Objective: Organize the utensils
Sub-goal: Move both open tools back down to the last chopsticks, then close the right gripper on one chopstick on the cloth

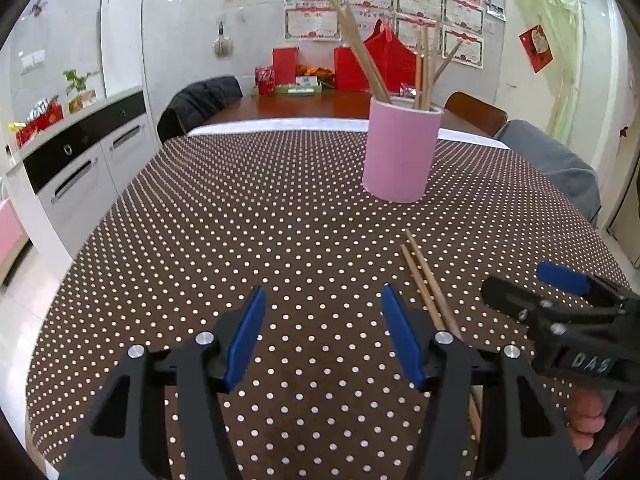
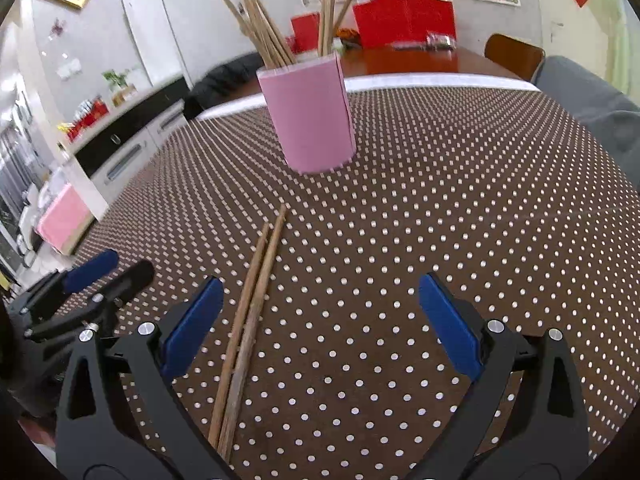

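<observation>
A pink cylindrical holder stands upright on the polka-dot tablecloth with several wooden chopsticks sticking out of it. Two loose wooden chopsticks lie side by side on the cloth in front of it. My left gripper is open and empty, just left of the pair. My right gripper is open and empty, with the pair lying near its left finger. Each gripper shows in the other's view, the right and the left.
A white and black cabinet stands at the left. Beyond the cloth the wooden table holds red boxes and bags. Chairs with a dark jacket and a grey garment stand around the table.
</observation>
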A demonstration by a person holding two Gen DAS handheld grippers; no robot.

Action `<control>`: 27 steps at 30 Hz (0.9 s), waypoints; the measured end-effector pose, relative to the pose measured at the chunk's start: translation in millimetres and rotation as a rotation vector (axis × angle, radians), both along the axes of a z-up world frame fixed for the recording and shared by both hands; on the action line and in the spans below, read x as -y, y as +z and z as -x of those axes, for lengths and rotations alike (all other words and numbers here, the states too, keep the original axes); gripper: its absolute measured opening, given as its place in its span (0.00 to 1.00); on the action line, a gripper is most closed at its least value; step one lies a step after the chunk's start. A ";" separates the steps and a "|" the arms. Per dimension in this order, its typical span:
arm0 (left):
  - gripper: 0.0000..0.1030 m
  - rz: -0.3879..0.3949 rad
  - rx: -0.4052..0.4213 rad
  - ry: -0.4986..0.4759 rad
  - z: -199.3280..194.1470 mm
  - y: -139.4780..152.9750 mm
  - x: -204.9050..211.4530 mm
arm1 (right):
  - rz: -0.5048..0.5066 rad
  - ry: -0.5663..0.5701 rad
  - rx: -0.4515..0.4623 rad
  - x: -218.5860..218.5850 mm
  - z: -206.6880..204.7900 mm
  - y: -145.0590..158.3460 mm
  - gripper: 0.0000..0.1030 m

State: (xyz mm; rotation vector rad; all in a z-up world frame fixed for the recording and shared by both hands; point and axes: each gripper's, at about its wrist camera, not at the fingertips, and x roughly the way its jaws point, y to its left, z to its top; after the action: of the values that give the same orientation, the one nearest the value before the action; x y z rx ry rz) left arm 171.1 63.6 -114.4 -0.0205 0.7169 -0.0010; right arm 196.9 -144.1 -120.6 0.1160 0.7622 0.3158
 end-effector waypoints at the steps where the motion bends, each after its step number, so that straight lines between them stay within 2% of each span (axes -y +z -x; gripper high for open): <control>1: 0.58 0.013 -0.007 0.000 -3.1 -1.4 -2.3 | 0.013 -0.007 -0.015 -3.0 -1.9 -1.7 0.93; 6: 0.58 0.069 -0.035 0.017 -16.0 -8.6 -15.1 | 0.091 -0.076 -0.082 -11.0 -10.3 -12.2 0.93; 9: 0.58 0.075 -0.064 0.021 -22.0 -14.3 -18.5 | 0.102 -0.103 -0.122 -12.7 -15.6 -18.2 0.93; 15: 0.58 0.106 -0.097 -0.014 -26.3 -20.5 -17.8 | 0.179 -0.105 -0.128 -29.8 -18.7 -22.3 0.93; 20: 0.58 0.151 -0.107 -0.028 -24.9 -24.8 -22.4 | 0.188 -0.136 -0.132 -35.3 -20.1 -23.2 0.93; 24: 0.58 0.187 -0.113 -0.026 -24.4 -27.2 -27.9 | 0.275 -0.125 -0.127 -50.6 -25.3 -23.9 0.93; 27: 0.58 0.193 -0.112 -0.025 -22.0 -26.6 -29.3 | 0.255 -0.101 -0.131 -50.7 -31.1 -24.5 0.89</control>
State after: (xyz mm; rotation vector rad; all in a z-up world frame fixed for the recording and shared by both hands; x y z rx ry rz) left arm 193.1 92.9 -141.0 -0.1973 0.8265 -0.0933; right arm 228.0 -93.4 -145.1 -0.0660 0.9165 0.1142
